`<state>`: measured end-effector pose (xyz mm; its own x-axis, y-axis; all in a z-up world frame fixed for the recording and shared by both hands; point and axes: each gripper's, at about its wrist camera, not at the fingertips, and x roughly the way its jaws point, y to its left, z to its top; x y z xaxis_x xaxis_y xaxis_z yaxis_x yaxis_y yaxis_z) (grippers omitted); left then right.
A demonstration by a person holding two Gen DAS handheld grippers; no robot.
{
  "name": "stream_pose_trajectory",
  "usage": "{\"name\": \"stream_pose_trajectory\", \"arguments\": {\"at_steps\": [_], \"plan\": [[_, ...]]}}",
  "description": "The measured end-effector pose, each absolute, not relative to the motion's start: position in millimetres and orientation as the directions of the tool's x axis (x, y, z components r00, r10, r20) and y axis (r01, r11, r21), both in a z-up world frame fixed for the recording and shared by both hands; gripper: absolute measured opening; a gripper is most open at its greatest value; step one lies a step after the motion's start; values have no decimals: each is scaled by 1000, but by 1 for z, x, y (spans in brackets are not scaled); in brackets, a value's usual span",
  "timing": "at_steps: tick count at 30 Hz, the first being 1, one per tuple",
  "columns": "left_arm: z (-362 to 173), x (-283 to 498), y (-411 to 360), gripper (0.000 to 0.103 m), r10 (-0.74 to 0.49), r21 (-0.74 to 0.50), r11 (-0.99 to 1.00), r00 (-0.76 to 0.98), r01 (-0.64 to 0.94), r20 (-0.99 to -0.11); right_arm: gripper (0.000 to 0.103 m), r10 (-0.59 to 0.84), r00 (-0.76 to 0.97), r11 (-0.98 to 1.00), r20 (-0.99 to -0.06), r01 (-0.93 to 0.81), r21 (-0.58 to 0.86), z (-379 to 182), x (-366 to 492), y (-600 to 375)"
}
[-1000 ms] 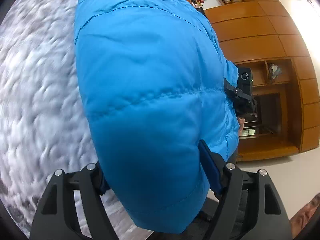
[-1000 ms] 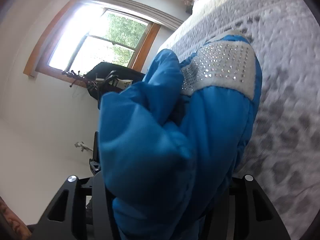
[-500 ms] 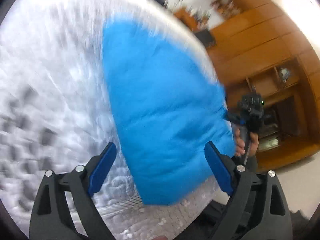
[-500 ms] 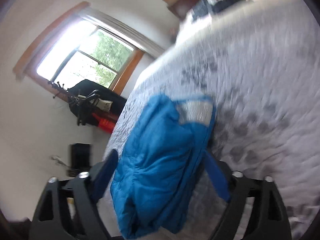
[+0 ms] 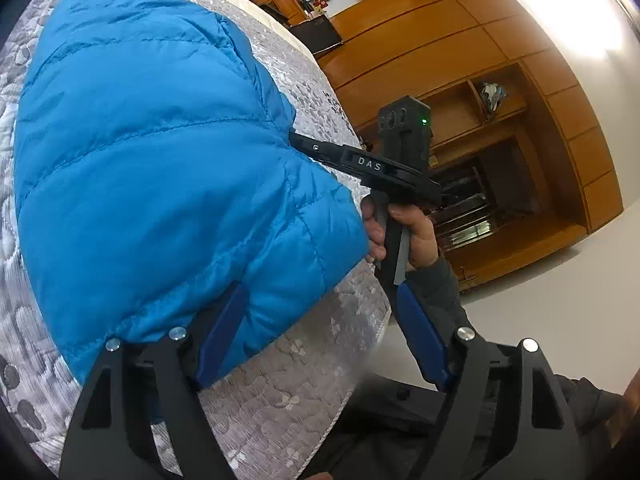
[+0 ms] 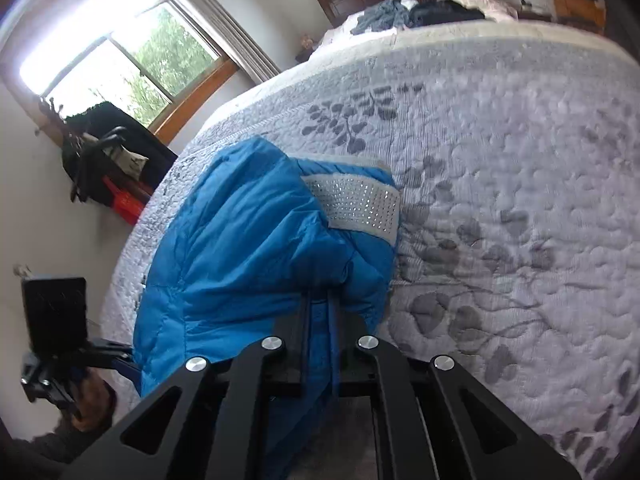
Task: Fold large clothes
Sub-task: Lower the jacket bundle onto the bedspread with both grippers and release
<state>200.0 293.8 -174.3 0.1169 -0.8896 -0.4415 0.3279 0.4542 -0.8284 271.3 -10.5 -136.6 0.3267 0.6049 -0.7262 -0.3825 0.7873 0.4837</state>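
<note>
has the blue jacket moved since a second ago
Yes. The blue jacket has dropped from in front of the window onto the bed.

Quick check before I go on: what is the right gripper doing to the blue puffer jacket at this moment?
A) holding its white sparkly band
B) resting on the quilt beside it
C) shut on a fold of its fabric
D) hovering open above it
C: in the right wrist view the right gripper has its jaws pinched close together on a fold of the blue puffer jacket, below the white sparkly band.
</note>
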Motion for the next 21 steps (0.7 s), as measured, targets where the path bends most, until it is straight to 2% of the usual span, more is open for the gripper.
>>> {"name": "stream_pose_trajectory", "arguments": {"at_steps": [3,6,8,9,11,12,14,15,18,21], "plan": [[-143,205,318,87,-903,-821,430,175,376,-392,9,584,427,802,-690,-436,409,-93,253,-10],[-115,234,354,90,-845,-771,519,360,370,-395,16,586,418,787,-694,-497,365,-79,252,11],[-127,260,359,90,-839,-790,523,357,318,-412,16,559,386,797,-734,-494,348,-93,261,23],[-137,273,357,90,-839,-798,525,336,296,-427,13,545,358,801,-758,-488,346,-105,266,28],[-172,299,343,87,-814,-791,571,273,221,-512,10,518,300,805,-801,-488,338,-133,276,34],[-186,306,337,87,-819,-800,566,247,198,-518,10,507,293,811,-811,-483,332,-139,278,34],[-190,312,336,87,-810,-792,579,247,195,-532,10,469,312,827,-826,-483,288,-132,274,32],[-183,311,340,87,-807,-793,581,255,185,-532,14,459,328,833,-826,-483,271,-123,269,30],[-161,293,350,88,-825,-803,551,290,228,-484,15,527,370,784,-765,-558,271,-78,220,29],[-143,259,356,91,-848,-805,516,307,294,-431,16,548,338,733,-765,-634,245,-73,176,36]]}}
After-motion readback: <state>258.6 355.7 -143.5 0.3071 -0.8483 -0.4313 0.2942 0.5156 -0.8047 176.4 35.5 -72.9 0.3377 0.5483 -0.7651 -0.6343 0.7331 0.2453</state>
